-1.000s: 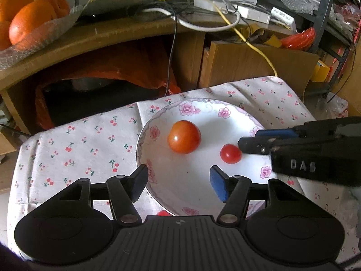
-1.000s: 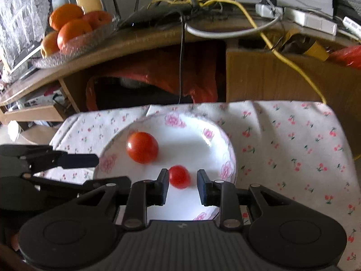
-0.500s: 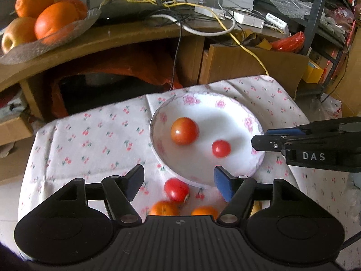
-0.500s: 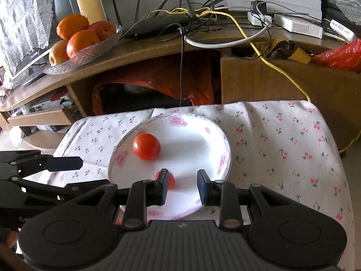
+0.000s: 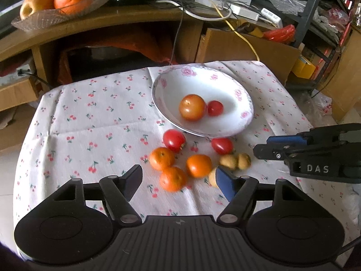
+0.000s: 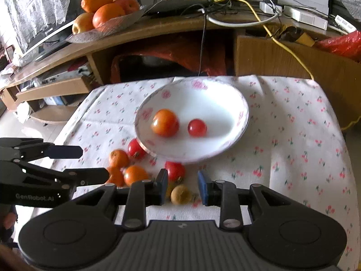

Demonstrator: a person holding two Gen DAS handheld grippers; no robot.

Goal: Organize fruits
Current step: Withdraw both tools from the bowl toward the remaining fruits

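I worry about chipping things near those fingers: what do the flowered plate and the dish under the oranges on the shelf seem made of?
The plate looks like glazed ceramic: glossy white, printed pink flowers, thin grey rim. The dish looks like clear pressed glass, ribbed and see-through, though it could be plastic.

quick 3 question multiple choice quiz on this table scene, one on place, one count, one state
1. The three small oranges lie: A in the plate; B on the cloth; C on the floor.
2. Tomatoes in the plate: A one; B two; C four.
3. The small oranges are: A peeled; B whole; C sliced.
Answers: B, they sit on the cloth in front of the plate; B, a big one and a small one show; B, their skins look unbroken.
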